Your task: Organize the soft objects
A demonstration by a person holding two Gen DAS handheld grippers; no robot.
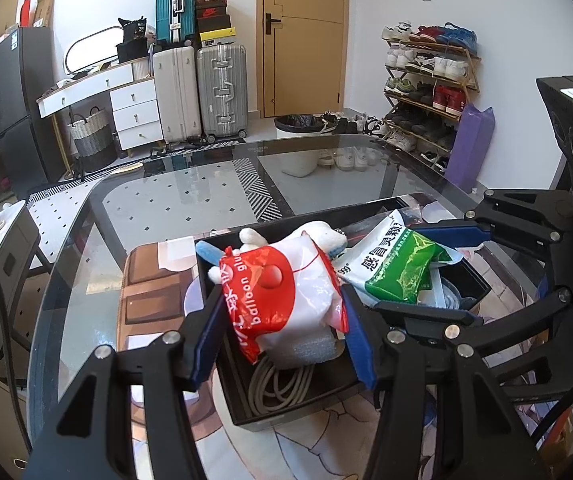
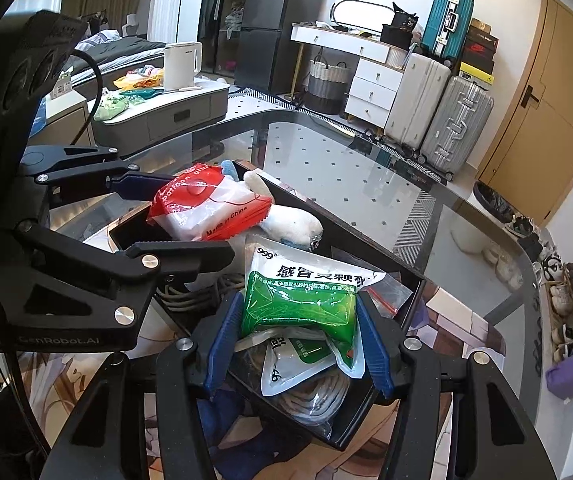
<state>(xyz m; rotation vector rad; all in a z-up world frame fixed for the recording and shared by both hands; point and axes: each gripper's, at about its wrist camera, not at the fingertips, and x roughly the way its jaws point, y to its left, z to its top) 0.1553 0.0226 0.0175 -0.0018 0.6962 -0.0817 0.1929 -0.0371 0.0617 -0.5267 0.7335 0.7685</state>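
Landmark: one black bin [image 1: 470,280] on the glass worktop [image 1: 174,208]. Two grippers, two packets, one plush, one cable coil.

Left gripper [image 1: 282,334] over the bin's left end, blue pads clamped on the red-and-white balloon glue packet [image 1: 286,292]. Behind that packet, one white plush toy [image 1: 326,236], mostly hidden; shape unclear.

Right gripper [image 2: 298,342] over the bin's right end, pinching the green-and-white 999 sachet pack [image 2: 302,300] at mid width. More sachets and a zip bag lie under it; count unreadable.

Grey cable coil [image 1: 278,384] on the bin floor, partly covered.
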